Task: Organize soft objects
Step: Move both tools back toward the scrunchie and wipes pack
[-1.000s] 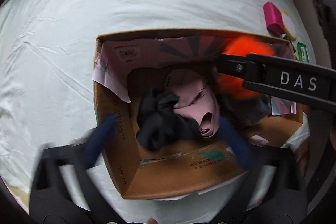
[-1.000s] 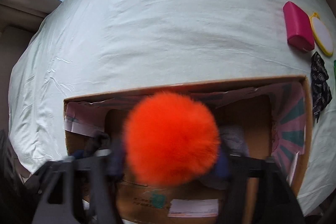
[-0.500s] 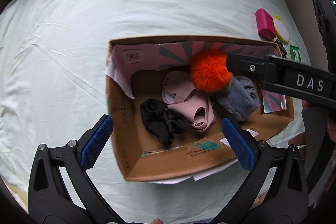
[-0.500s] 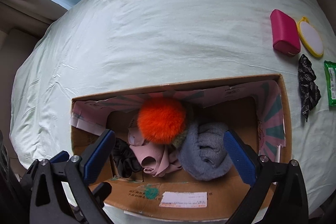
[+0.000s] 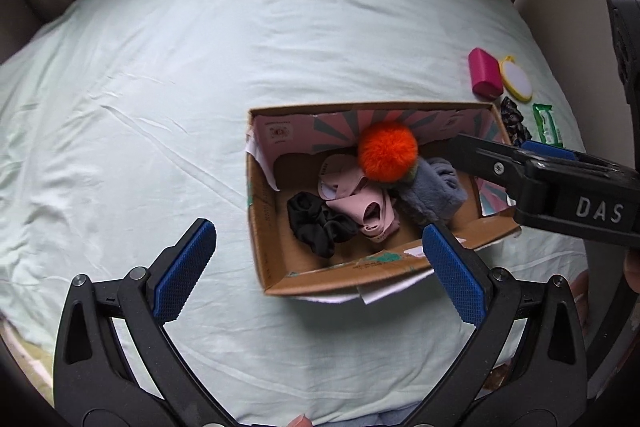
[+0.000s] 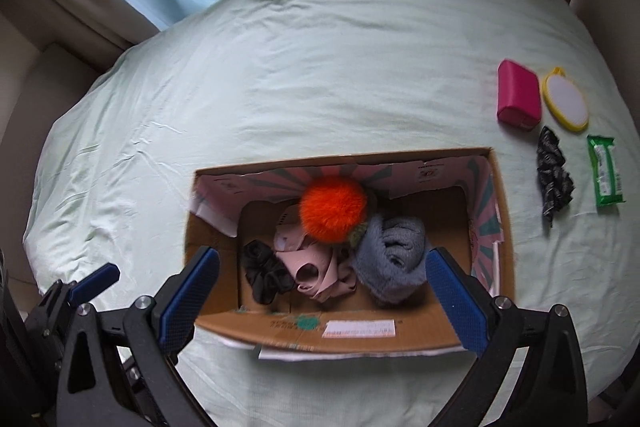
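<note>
Your left hand-held gripper [image 5: 316, 275] hangs over the bed [image 5: 160, 107] with its blue pads spread wide and nothing between them, its right pad just over the near rim of the cardboard box [image 5: 276, 267]. Your right hand-held gripper [image 6: 322, 291] is likewise wide open and empty, poised above the near side of the same box [image 6: 440, 331]; in the left wrist view it reaches in from the right, over the box's right end. Inside the box, the orange pompom [image 6: 333, 207] rests against the far wall, touching the pink straps [image 6: 316, 267] below it and the grey fleece roll [image 6: 392, 259] to its right. A black scrunchie [image 6: 264, 277] lies at the left of the pile, beside the pink straps. On the bed to the right of the box sit a pink case [image 6: 518, 95], a yellow-rimmed mirror [image 6: 566, 103], a patterned dark scrunchie [image 6: 554, 179] and a green packet [image 6: 606, 171], all apart from the box
</note>
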`<action>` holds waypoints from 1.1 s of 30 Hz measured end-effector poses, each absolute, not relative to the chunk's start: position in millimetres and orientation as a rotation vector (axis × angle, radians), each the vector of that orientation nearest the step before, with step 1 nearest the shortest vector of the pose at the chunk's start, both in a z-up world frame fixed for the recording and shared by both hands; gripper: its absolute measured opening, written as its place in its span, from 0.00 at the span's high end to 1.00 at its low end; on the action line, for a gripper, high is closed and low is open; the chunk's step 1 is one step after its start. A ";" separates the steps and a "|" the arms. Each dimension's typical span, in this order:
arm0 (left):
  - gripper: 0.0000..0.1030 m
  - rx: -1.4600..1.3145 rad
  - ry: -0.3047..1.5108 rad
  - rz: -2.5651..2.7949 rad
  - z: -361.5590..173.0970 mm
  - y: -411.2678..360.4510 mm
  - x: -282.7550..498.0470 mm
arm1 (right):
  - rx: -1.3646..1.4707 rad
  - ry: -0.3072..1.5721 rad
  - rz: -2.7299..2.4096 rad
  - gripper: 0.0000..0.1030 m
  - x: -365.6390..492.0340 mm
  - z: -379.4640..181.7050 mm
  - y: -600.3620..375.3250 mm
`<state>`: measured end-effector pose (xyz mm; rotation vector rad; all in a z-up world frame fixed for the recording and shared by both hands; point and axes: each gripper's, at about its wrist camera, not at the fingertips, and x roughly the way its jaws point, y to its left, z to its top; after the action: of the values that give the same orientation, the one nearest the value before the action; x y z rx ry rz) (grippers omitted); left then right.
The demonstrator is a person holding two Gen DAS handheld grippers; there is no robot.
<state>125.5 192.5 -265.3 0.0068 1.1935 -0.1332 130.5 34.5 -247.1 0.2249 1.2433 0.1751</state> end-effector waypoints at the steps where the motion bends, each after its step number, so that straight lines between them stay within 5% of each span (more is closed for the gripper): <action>1: 0.00 0.013 1.177 -0.128 -257.5 193.0 120.0 | 0.214 1.233 0.176 0.01 125.5 -240.0 35.0; 20: 0.00 0.035 0.895 -0.148 -119.3 193.6 40.1 | 0.140 0.852 0.045 0.00 3.0 -80.3 -12.3; 33: 0.00 0.114 0.771 -0.096 -75.0 124.8 19.1 | 0.066 0.670 -0.113 0.00 -49.8 -36.9 -103.3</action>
<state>19.1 124.8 -75.0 0.1145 0.7713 -0.0957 -49.8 -103.3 -36.9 0.0661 0.6699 -0.1134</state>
